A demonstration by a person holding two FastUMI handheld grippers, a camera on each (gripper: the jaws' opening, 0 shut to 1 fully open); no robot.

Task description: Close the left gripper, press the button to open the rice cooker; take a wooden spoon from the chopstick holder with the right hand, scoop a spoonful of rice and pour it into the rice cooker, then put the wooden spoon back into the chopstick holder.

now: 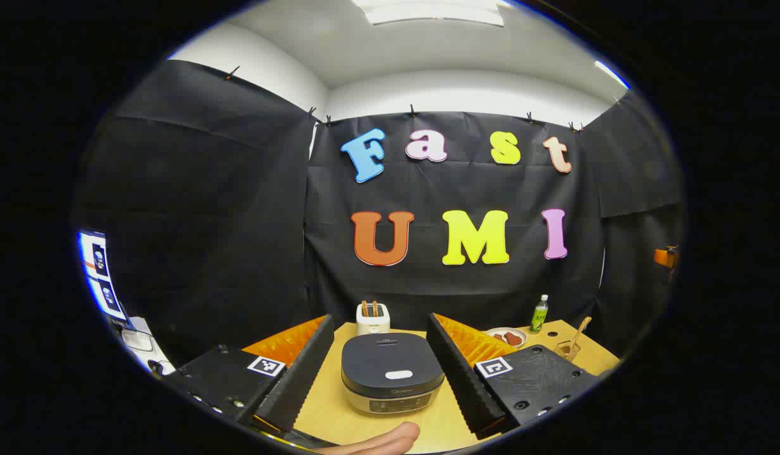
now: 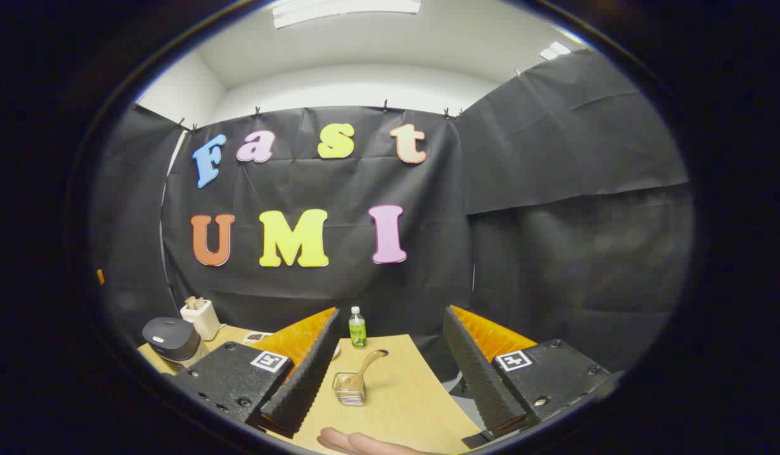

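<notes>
Currently step one: cooker (image 1: 392, 373) lid down; left gripper (image 1: 378, 373) wide, must close, press button (image 1: 398, 375). Right gripper (image 2: 390, 379) wide, near spoon (image 2: 366, 365).

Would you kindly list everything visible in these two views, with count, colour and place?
Dark-lidded rice cooker: one, lid shut, table centre, between the left gripper's fingers.
White toaster: one, behind the cooker.
Green plastic bottle: one, table's far edge.
Plate of food: one, white, beside the bottle.
Clear chopstick holder: one, before the right gripper.
Wooden spoon: one, standing in the holder.
Wooden table: one, tan.
Left gripper: open.
Right gripper: open.
</notes>
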